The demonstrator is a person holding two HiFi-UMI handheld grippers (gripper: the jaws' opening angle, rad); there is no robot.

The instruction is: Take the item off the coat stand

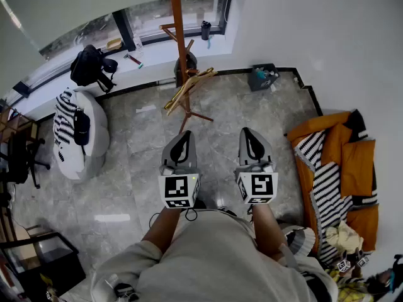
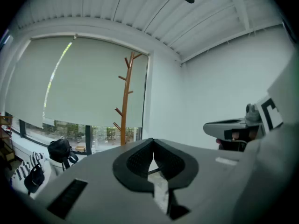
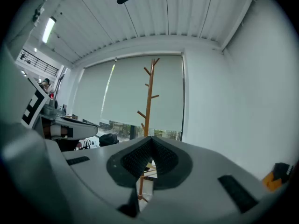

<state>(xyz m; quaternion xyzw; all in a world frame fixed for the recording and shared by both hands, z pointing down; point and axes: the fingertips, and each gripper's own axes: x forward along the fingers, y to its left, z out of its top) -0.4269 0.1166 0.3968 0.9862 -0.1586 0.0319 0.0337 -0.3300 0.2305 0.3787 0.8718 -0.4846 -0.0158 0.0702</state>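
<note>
Right gripper (image 1: 247, 133) shut, coat stand (image 1: 178, 36) apart.

Black backpack (image 1: 88, 65) on the windowsill (image 1: 151, 50), perhaps a beanbag (image 1: 97, 137) below.

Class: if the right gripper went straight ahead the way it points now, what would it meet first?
Probably the coat stand: its pole lines up with the shut tips of the right gripper, though depth is unclear.

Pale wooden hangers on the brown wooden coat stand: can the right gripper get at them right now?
Probably not yet: the right gripper is shut and well short of the pale wooden hangers; only bare grey floor lies between, though.
</note>
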